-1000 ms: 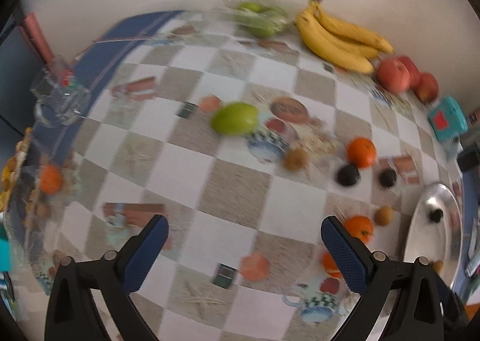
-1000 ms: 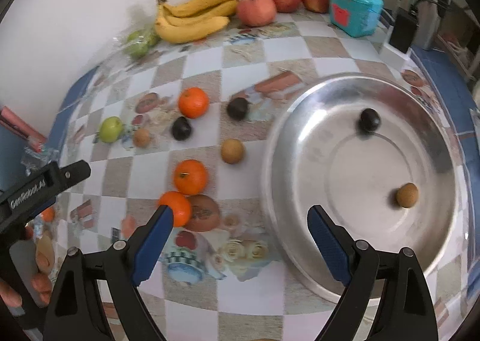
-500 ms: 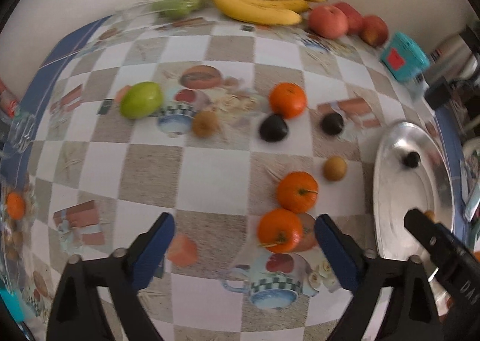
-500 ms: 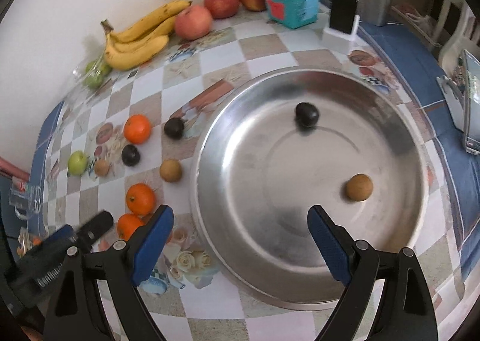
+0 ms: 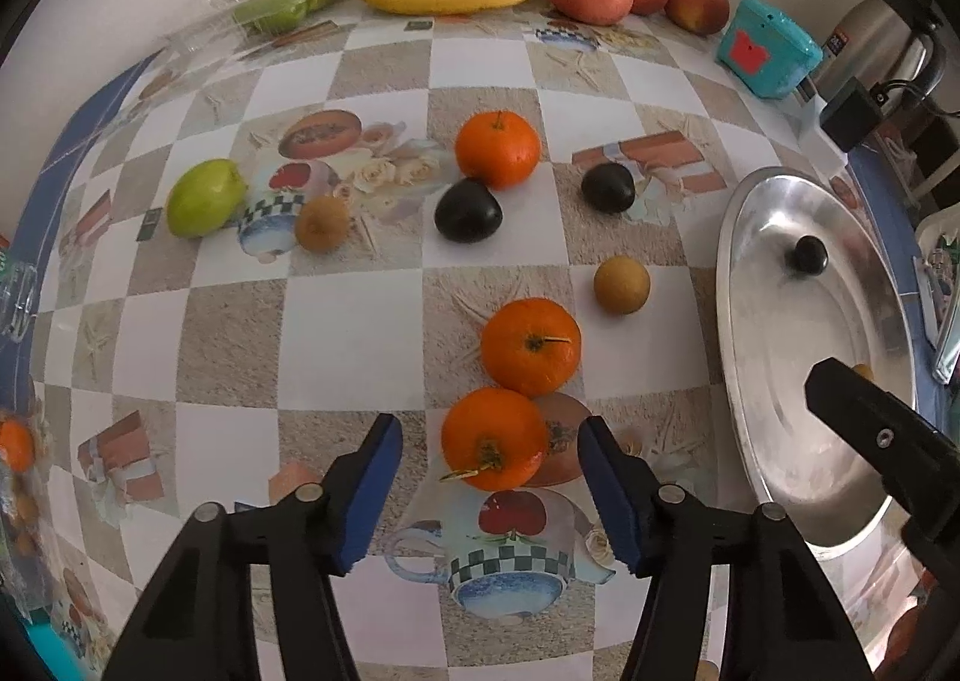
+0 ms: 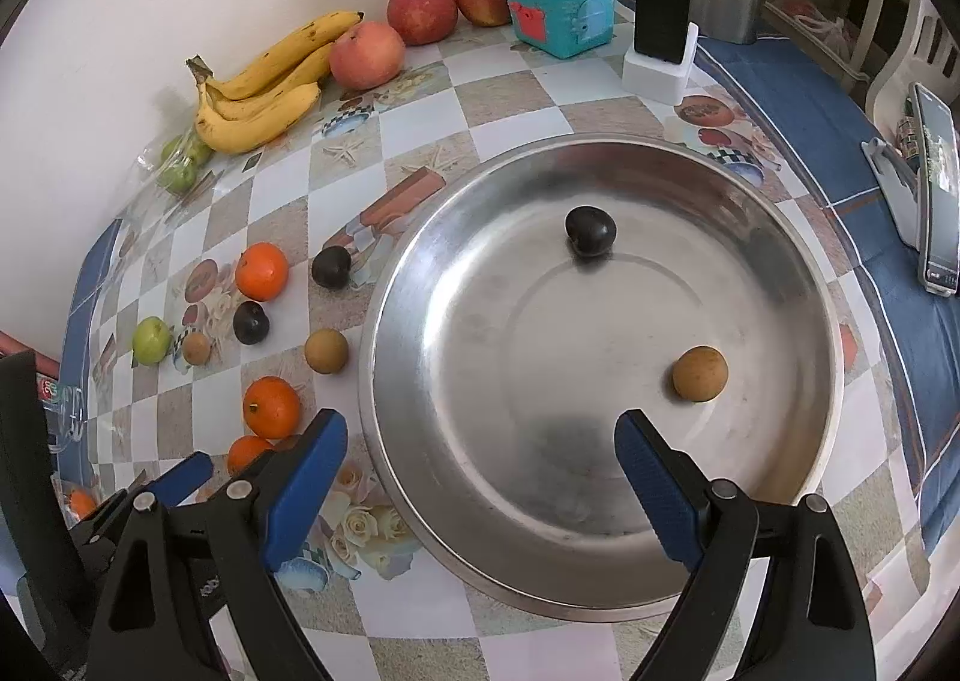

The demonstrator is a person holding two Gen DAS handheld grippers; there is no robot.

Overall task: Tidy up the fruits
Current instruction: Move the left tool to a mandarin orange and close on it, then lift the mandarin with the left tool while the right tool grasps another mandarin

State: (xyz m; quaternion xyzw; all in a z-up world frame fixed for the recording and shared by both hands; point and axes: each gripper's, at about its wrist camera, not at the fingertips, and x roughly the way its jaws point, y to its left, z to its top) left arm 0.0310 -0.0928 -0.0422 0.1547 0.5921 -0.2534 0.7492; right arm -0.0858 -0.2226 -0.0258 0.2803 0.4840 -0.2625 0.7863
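Orange against the checked cloth, the nearest orange [image 5: 492, 439] lies dead ahead of the left gripper [image 5: 489, 492], at twelve o'clock from the midpoint of its blue pads and partly between their tips, though neither pad seems to touch it. The jaws stand wide apart and hold nothing. Being round, the fruit offers no long axis to line up with; its stalk points back toward the camera, so the pads would meet its sides. A second orange [image 5: 531, 345] sits just beyond it, at about one o'clock, touching or nearly so, and my guess is that a push forward could nudge that one. The steel bowl [image 5: 744, 237] lies at three o'clock from the left gripper, near but apart from the oranges. The right gripper [image 6: 480, 477] hovers over the bowl's near rim with its jaws also spread and empty; inside the bowl [image 6: 798, 237] rest a dark plum [image 6: 591, 230] and a brown fruit [image 6: 699, 374]. From that side the nearest orange [image 6: 246, 452] is off at nine o'clock, half hidden behind the other tool, so the left hand is plainly the closer one for this pick.
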